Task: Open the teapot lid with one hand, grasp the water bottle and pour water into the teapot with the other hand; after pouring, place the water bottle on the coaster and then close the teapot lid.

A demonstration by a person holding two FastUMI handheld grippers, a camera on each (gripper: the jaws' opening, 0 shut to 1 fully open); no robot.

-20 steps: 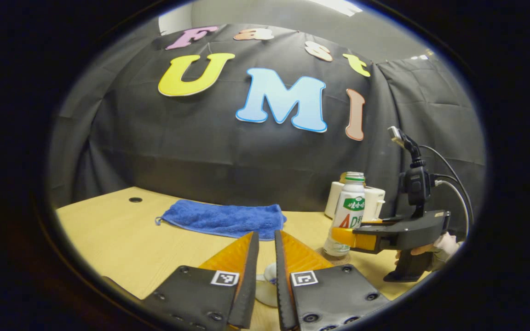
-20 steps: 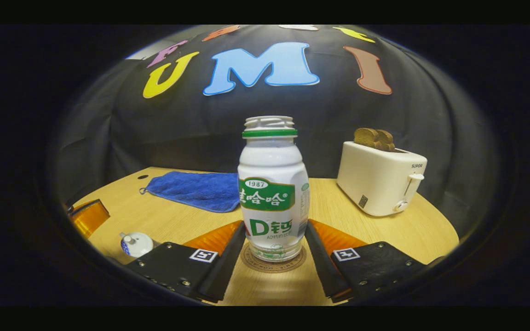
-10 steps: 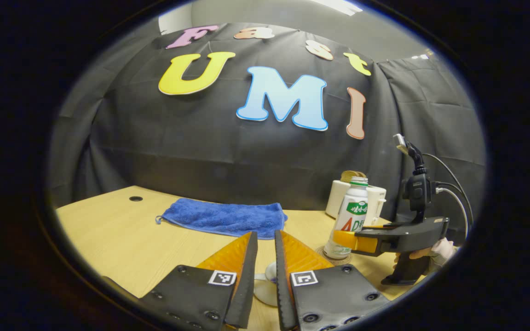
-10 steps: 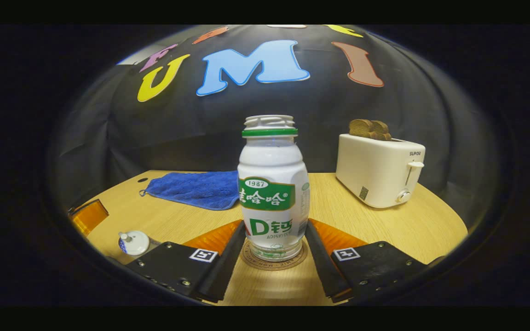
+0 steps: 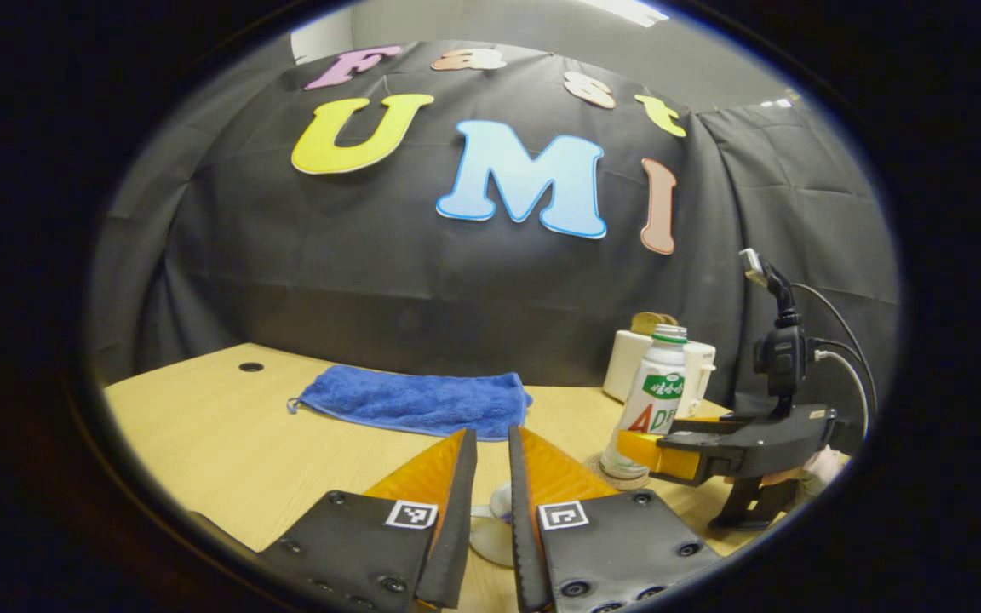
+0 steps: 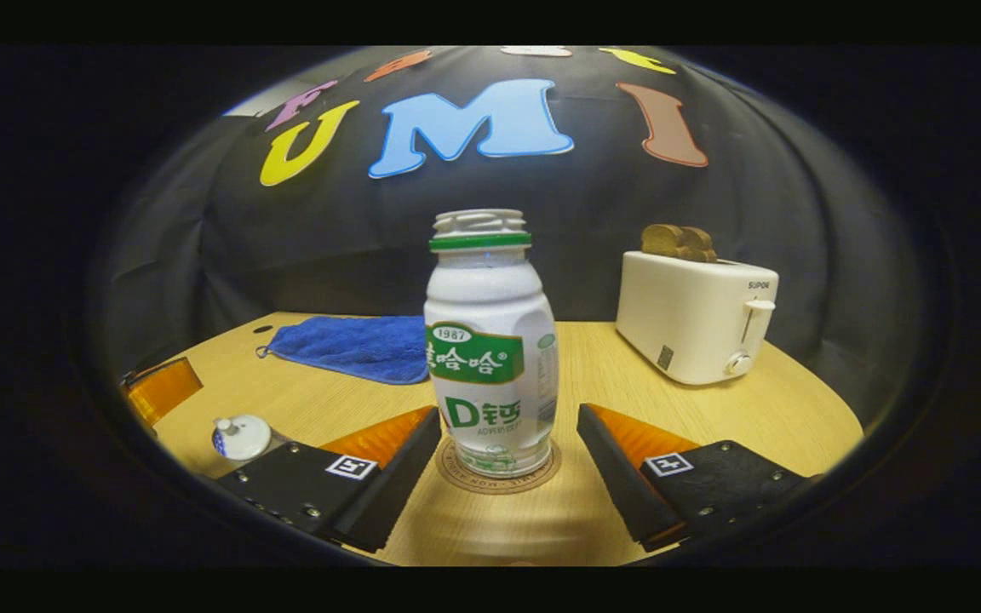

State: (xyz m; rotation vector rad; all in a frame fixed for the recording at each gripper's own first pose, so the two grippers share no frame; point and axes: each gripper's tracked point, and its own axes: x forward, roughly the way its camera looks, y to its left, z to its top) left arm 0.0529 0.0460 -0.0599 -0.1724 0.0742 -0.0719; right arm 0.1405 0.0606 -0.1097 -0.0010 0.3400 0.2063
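Here the water bottle [image 6: 489, 358] stands upright on the coaster [image 6: 499, 471], between the released right claw's [image 6: 509, 443] fingers.

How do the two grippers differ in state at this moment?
The right gripper stands open, jaws clear of the water bottle on the coaster; the left gripper has its jaws nearly together around the teapot lid. The right is level with the bottle's base; the left points down. Both sit low over the table.

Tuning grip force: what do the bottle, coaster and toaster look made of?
Bottle: likely plastic, white with a clearer base and glossy printed label. Coaster: looks like cork or wood, matte brown with printed rim. Toaster: smooth cream shell, probably plastic.
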